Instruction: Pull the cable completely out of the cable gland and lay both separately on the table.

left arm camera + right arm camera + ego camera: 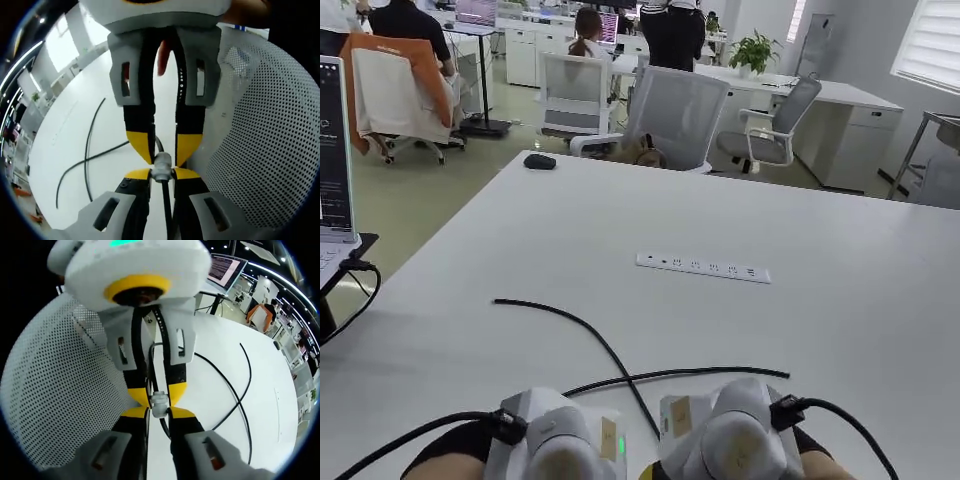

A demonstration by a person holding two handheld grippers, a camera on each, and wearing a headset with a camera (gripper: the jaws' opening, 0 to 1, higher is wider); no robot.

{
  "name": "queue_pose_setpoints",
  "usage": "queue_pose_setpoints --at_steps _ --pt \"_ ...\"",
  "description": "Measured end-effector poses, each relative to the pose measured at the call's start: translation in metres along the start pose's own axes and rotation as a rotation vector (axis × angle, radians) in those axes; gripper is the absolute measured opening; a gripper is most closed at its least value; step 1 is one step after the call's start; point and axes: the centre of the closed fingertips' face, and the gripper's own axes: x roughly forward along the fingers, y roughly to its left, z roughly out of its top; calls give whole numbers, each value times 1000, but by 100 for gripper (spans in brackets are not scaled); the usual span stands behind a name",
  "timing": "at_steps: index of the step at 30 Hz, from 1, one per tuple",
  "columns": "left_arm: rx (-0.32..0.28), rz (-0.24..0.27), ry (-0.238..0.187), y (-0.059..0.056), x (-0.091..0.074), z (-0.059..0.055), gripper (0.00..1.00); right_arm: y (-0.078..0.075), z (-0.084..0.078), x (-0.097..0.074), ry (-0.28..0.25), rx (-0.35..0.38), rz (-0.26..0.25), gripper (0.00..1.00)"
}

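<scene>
Beyond clamped cable gland (pixel 161 169) — crossed cable (pixel 720 371), power strip (pixel 703 267), mouse (pixel 539 161).

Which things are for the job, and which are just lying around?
For the job: cable gland, cable, left gripper, right gripper.
Lying around: power strip, mouse, laptop.

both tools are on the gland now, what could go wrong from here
1. The left tool and the right tool both seem to pinch the cable gland tip to tip. Pulling apart may slip one tool off rather than draw the cable out.
2. Black cable runs cross each other on the table, so a hard pull might snag or drag them.
</scene>
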Motion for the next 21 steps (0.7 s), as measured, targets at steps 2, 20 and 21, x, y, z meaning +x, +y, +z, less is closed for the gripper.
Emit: queue_pose_setpoints --at_steps 2,20,21 --pt "7 8 -14 3 -1 2 18 0 -2 2 14 2 0 16" --pt "-14 49 -9 17 0 -4 18 -11 -17 3 -20 91 -157 20" --pt "-14 50 -8 17 1 -4 18 -11 -18 3 -20 88 -156 19"
